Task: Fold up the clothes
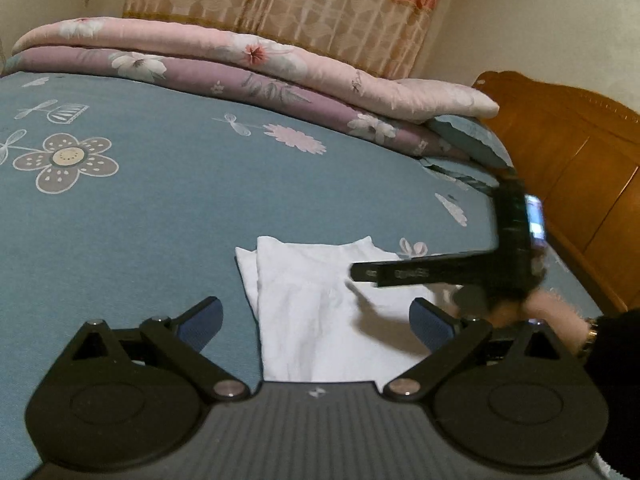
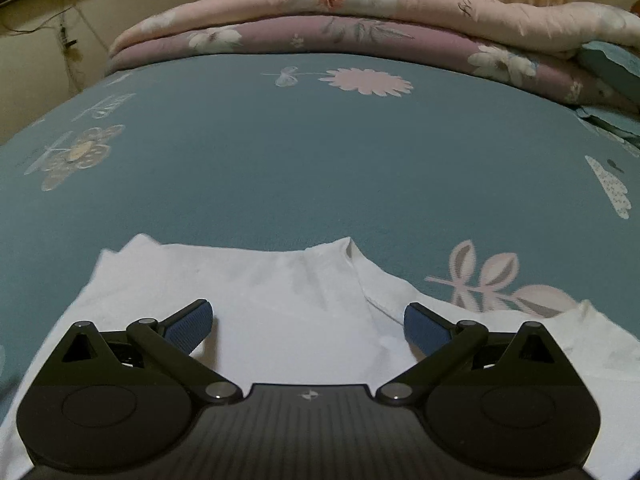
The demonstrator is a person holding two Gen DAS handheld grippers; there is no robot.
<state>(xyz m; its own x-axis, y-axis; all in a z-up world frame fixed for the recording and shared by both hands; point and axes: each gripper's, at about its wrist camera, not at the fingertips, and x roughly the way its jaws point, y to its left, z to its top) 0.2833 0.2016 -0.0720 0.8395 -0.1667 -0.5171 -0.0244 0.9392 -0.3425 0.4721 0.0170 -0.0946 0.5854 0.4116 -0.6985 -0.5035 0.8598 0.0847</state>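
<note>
Blue floral bedsheet (image 2: pixel 280 160) carries a white garment (image 2: pixel 288 300), partly folded with layered edges; left gripper (image 1: pixel 316 324) and right gripper (image 2: pixel 308 326) hover spread wide, holding nothing.

Bed (image 2: pixel 280 160): white garment (image 2: pixel 280 312), quilts (image 2: pixel 360 12).

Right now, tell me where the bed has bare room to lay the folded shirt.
The widest bare patch is the blue bedsheet between the white shirt and the stacked quilts at the far edge. Left of the shirt is bare too. It is crowded to the shirt's right, where the right tongs hover.
</note>
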